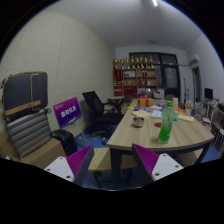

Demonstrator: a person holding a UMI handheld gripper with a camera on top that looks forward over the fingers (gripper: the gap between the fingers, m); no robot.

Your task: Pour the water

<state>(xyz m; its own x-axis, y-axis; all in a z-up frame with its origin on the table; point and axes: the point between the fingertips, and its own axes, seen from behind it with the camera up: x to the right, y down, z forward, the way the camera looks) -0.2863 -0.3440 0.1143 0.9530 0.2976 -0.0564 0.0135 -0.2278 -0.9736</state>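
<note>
Since the gripper (112, 160) hangs well short of the wooden table (135, 135) with its fingers spread and nothing between them, the pouring looks unstarted — judging by this view alone. The green bottle (166, 124) stands upright on the table, well beyond the fingers — reaching, grasping and tipping all remain.

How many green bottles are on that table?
1. A green bottle stands near the front end of the wooden table, beyond the open tool. Small items farther back are too unclear to identify, so others may be hidden.
</note>
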